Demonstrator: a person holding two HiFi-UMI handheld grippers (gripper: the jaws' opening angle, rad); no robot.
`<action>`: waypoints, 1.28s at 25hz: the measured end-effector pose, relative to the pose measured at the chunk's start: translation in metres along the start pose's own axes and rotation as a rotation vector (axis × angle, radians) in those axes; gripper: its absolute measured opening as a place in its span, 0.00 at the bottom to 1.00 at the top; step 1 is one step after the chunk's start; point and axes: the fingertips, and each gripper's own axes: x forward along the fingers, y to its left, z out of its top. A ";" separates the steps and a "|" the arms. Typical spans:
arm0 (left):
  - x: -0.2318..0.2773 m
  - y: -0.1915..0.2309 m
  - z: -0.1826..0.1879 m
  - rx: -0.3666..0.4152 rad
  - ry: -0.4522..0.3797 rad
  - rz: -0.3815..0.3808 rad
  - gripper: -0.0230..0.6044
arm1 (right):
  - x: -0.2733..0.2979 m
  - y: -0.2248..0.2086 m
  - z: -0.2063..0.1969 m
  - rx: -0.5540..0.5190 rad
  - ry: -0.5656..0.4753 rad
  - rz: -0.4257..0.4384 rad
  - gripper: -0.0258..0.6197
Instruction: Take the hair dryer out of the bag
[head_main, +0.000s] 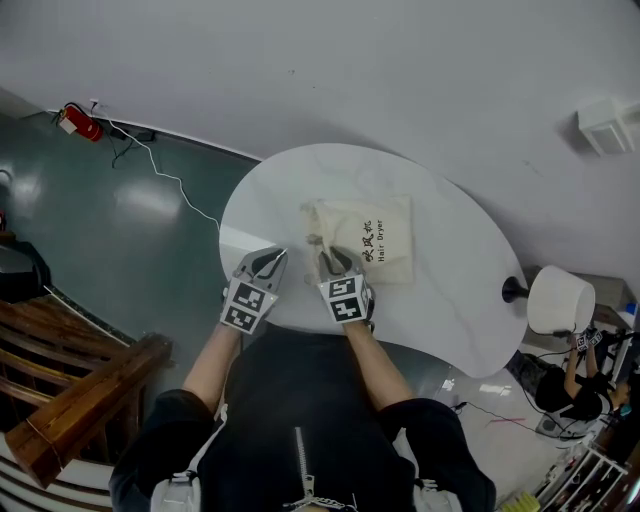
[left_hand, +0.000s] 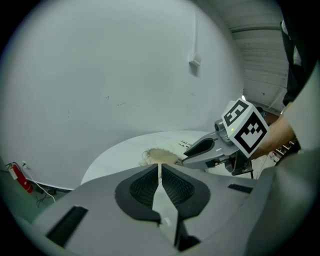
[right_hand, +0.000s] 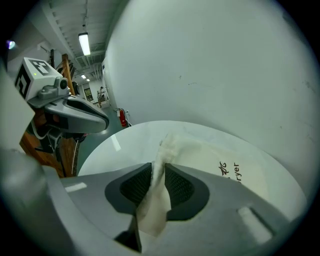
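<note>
Cloth bag (head_main: 375, 240), cream, printed "Hair Dryer": lay flat on the round white worktop (head_main: 460, 300), contents hidden. Right tongs (head_main: 334, 256): clamped on the bag's gathered mouth, fabric pinched between the pads. Left tongs (head_main: 272, 258): jaws together, empty, just beside the right tongs.

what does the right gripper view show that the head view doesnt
Only the right gripper view: the right gripper with its jaws pinching the gathered mouth of the cloth bag, cloth filling the gap between the pads, plus a ceiling light. Only the head view: the person's forearms and the right gripper's marker cube. Both: the white table, the bag with its Hair Dryer print, the left gripper and the red fire extinguisher.
</note>
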 end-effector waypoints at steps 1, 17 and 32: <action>0.003 -0.002 0.000 0.009 0.008 -0.012 0.06 | 0.000 0.000 0.000 0.006 0.004 0.010 0.16; 0.047 -0.022 0.015 0.151 0.071 -0.127 0.10 | -0.015 -0.011 0.003 0.118 -0.029 0.143 0.10; 0.074 -0.041 0.015 0.268 0.141 -0.239 0.24 | -0.034 -0.021 0.012 0.199 -0.080 0.185 0.10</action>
